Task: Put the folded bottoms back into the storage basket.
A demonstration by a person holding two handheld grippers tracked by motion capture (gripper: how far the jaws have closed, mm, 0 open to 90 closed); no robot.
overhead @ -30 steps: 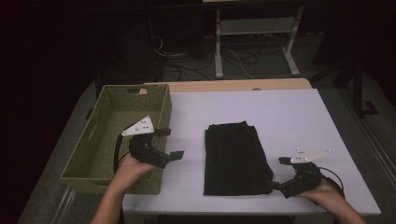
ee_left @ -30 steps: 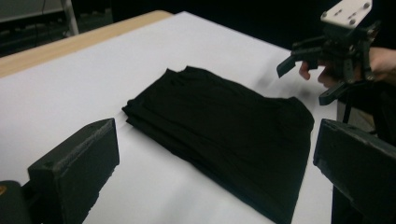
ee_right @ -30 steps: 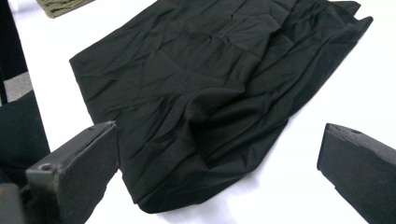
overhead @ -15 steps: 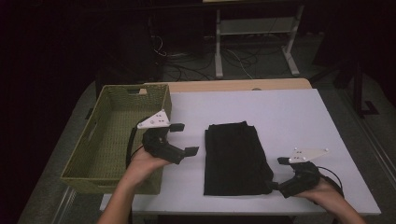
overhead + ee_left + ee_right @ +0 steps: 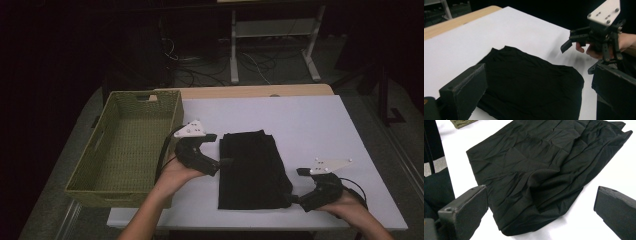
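Black cloth (image 5: 252, 170), folded into a long flat rectangle, lies on the white tabletop (image 5: 310, 125) between my two hands, its long sides running away from me. I judge it sits in the middle so that both grippers can come at it from opposite edges at once. My left gripper (image 5: 220, 150) hangs at the cloth's left edge, about halfway along, with its fingers spread wide and nothing between them; in the left gripper view the fold lies just beyond the two black pads, one (image 5: 465, 87) low at the left and the other at the right edge of the frame. My right gripper (image 5: 296, 186) waits at the near right corner of the cloth, low to the tabletop, also released and empty. In the right gripper view its fingers (image 5: 465, 206) stand apart on either side of that rumpled corner (image 5: 534, 220), which bulges up a little where the layers have slipped, and that raised lip looks to me like the easiest place to pinch.

Woven green basket (image 5: 125, 145) stands along the left side of the tabletop, just beside my left hand (image 5: 175, 172), its long side parallel to the cloth. Its floor and walls are bare; nothing lies in it. I take it as the likely place for the folded cloth, close enough for a short carry to the left.
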